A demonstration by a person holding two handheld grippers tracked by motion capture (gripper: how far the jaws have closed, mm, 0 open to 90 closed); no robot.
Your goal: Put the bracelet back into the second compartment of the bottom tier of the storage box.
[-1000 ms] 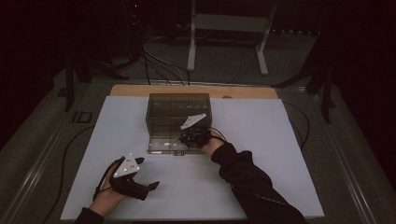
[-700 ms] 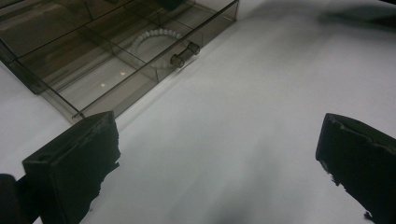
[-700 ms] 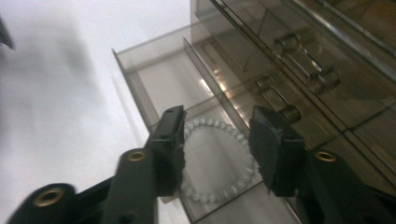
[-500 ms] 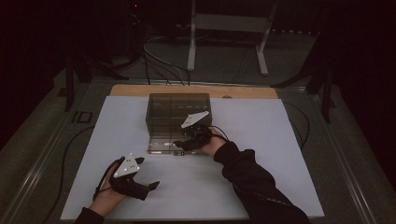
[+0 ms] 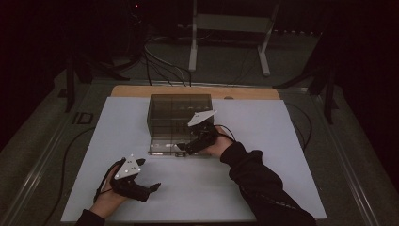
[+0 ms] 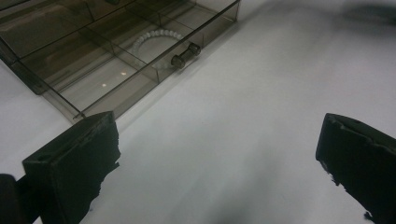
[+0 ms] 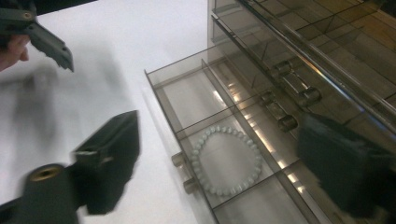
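Dim, dark surround; sheet [image 5: 282, 141] evenly lit from above. Glare streaks on drawer [image 7: 243, 154]. Near jaws motion-blurred, soft shadows.

One smoky transparent plastic drawer cabinet [image 5: 179, 113] stands on one white rectangular table mat [image 5: 282, 155]. One drawer [image 7: 196, 93] is pulled out at the cabinet's front, and one pale beaded bracelet [image 7: 227, 160] lies in its middle compartment. Two hand-held black two-jaw grippers work beside the cabinet: the left gripper [image 5: 151, 188] in front of it, the right gripper [image 5: 181, 149] over the drawer. Two small cylindrical knobs [image 7: 183, 172] sit on the drawer's front.
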